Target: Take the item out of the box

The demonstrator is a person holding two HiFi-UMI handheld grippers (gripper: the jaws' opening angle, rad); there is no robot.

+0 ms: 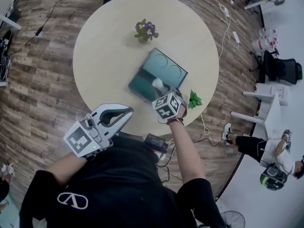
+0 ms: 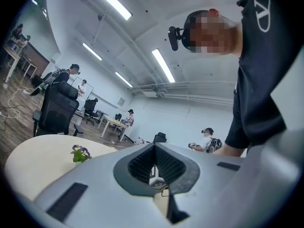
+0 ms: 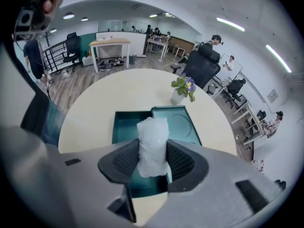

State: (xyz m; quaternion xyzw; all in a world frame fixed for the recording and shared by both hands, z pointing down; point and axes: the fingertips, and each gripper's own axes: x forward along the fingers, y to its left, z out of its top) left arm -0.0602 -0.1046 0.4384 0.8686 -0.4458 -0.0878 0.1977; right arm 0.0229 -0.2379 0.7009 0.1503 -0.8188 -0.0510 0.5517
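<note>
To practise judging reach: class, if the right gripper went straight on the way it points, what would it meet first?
Probably the open teal box, straight beyond the white roll in the fingers of the right gripper; depth is unclear.

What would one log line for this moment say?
right gripper: jaws shut on white wrapped item, over open teal box | left gripper: jaws shut, empty

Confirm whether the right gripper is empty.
No, the right gripper is shut on a white wrapped item, which stands squeezed between its pads.
</note>
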